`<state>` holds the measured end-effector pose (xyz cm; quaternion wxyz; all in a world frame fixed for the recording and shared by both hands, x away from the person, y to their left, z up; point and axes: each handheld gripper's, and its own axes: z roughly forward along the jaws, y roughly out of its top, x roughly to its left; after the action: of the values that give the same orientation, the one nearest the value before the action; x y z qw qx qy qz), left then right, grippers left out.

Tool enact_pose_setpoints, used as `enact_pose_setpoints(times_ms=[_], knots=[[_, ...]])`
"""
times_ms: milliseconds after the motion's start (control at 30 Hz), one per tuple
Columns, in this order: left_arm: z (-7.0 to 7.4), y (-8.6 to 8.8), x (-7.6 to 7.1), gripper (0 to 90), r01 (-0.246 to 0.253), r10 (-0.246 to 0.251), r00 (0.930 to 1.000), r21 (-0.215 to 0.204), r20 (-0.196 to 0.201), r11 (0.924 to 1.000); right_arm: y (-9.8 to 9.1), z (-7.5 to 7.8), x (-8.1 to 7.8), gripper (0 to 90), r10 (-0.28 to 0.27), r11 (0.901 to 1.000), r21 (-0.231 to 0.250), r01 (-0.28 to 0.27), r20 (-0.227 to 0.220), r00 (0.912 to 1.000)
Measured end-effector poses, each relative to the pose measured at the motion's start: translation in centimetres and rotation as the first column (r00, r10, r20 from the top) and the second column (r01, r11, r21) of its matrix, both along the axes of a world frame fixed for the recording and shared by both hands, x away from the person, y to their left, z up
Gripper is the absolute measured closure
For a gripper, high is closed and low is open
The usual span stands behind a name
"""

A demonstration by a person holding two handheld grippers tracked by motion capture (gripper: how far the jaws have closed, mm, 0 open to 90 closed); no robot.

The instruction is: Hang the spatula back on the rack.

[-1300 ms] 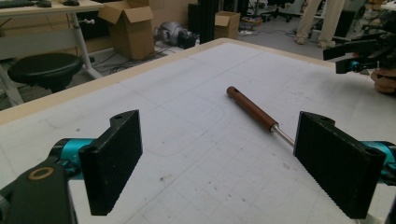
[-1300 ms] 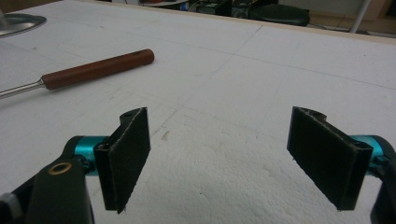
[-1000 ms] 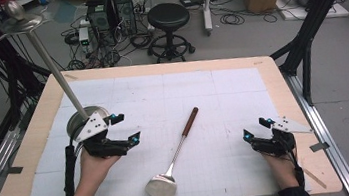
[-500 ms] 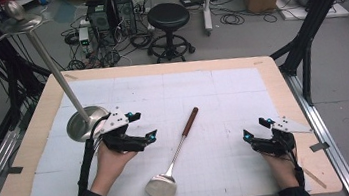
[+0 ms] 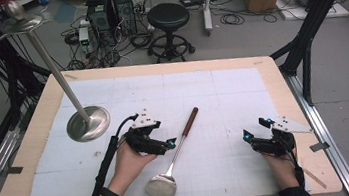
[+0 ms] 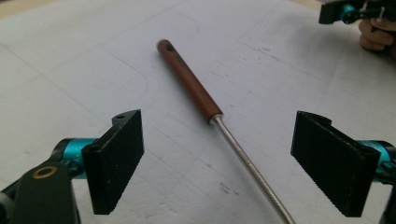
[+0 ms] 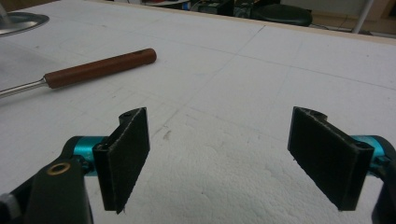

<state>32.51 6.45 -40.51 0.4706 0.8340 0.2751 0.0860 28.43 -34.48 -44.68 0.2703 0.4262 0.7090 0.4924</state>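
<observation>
The left gripper (image 5: 167, 144) is held low over the white sheet (image 5: 223, 97) that covers the table (image 5: 283, 94), its jaws spread wide with nothing between the pads; in the left gripper view (image 6: 217, 158) the two black pads are seen well apart, one on each side of the ladle's shaft, without touching it. The ladle (image 5: 174, 153) is laid flat on the sheet, just beside the left gripper on the side toward the table's middle. Its brown wooden handle (image 6: 189, 81) is pointed away from the person and its steel shaft (image 6: 252, 168) is run back toward the near edge, where the round bowl (image 5: 161, 187) is rested, mouth down as far as can be told. No container with contents is seen; the ladle's bowl is the only hollow thing, and what lies under it cannot be told. The right gripper (image 5: 257, 130) is held near the right edge of the table, well apart from the ladle, its jaws likewise opened wide and empty, as is shown in the right gripper view (image 7: 217, 161), where the wooden handle (image 7: 100, 67) is seen farther off to the side. A metal stand (image 5: 87, 123) with a round base is set on the sheet beyond the left gripper, its thin pole (image 5: 56, 72) tilted up toward the far left.
</observation>
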Motion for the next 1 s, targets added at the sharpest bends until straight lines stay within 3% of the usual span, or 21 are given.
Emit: enact_pose_setpoints(times_ms=[100, 433, 733, 933, 1000], knots=[[-0.5, -1.0, -0.1, 19.3, 0.008, -0.006, 0.9989, 0.043, -0.046, 0.9990, 0.0, 0.0, 0.0, 20.3, 0.000, 1.0000, 0.001, 0.000, -0.001, 1.0000], [-2.1, -3.2, 0.2, 26.6, -0.001, 0.015, 0.9939, 0.128, -0.109, 0.9917, 0.0, 0.0, 0.0, 20.3, 0.003, 1.0000, -0.002, -0.003, 0.002, 1.0000], [-2.7, -4.2, 0.1, 47.3, -0.017, 0.045, 0.9918, 0.229, -0.119, 0.9732, 0.0, 0.0, 0.0, 20.3, 0.006, 1.0000, 0.000, -0.006, -0.001, 1.0000], [-2.5, -4.8, -0.2, 56.8, -0.043, 0.074, 0.9926, 0.291, -0.097, 0.9558, 0.0, 0.0, 0.0, 20.3, 0.004, 1.0000, 0.007, -0.004, -0.007, 1.0000], [-2.4, -4.9, -0.3, 62.0, -0.047, 0.079, 0.9922, 0.297, -0.096, 0.9538, 0.0, 0.0, 0.0, 20.3, 0.003, 1.0000, 0.008, -0.003, -0.007, 1.0000]])
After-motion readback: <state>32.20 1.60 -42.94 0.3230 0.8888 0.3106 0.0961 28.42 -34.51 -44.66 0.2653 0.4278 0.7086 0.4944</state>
